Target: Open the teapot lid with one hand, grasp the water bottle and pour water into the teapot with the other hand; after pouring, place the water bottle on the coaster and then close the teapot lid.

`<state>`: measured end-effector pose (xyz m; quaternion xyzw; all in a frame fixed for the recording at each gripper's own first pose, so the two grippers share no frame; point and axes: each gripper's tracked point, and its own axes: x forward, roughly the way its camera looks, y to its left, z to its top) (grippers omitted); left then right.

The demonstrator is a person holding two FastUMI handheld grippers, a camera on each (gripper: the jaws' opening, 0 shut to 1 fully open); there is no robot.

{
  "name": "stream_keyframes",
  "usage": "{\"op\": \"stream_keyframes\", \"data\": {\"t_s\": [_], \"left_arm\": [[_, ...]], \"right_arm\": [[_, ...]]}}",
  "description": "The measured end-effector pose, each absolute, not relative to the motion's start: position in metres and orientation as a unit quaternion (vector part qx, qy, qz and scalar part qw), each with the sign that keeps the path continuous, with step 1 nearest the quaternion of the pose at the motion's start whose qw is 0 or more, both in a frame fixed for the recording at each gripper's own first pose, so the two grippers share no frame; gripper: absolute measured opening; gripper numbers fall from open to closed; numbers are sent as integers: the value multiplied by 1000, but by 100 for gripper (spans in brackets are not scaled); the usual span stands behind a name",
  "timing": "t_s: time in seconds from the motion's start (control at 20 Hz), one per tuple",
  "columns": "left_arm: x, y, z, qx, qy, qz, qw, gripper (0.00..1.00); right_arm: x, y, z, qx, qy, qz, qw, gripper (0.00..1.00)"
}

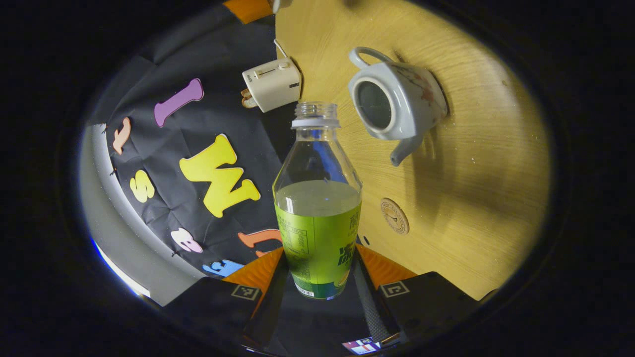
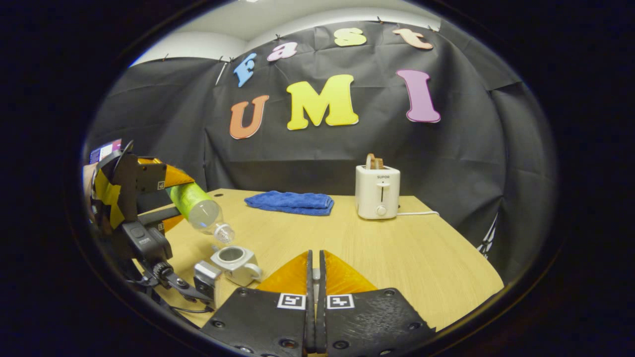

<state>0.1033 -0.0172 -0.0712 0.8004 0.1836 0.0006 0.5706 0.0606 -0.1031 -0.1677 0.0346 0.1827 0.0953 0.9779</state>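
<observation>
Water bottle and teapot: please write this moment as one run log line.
phase: pouring | left gripper: shut on water bottle, tilted toward teapot | lid: off | right gripper: shut | coaster: bare

The right gripper (image 2: 313,277) has a black body with round screws and two square black-and-white markers; at nine o'clock, the left gripper (image 2: 149,198) shows black-and-yellow stripes, a knurled knob, thin cables.

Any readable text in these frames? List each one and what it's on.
"SUPOR": on the front of the white plastic toaster.
Print on the green label of the clear plastic water bottle: too blurred to read.
Engraved mark on the round wooden coaster: too small to read.
</observation>
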Motion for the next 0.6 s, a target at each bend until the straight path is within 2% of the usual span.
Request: {"op": "stream_keyframes", "data": {"t_s": [0.3,0.6], "left_arm": [[97,-15,-95,715,199,-21,669,73],[82,-7,-93,650,198,-12,733,73]], "right_arm": [[61,-106,-161,43,180,79,980,1],[64,-110,-147,38,169,69,983,1]]}}
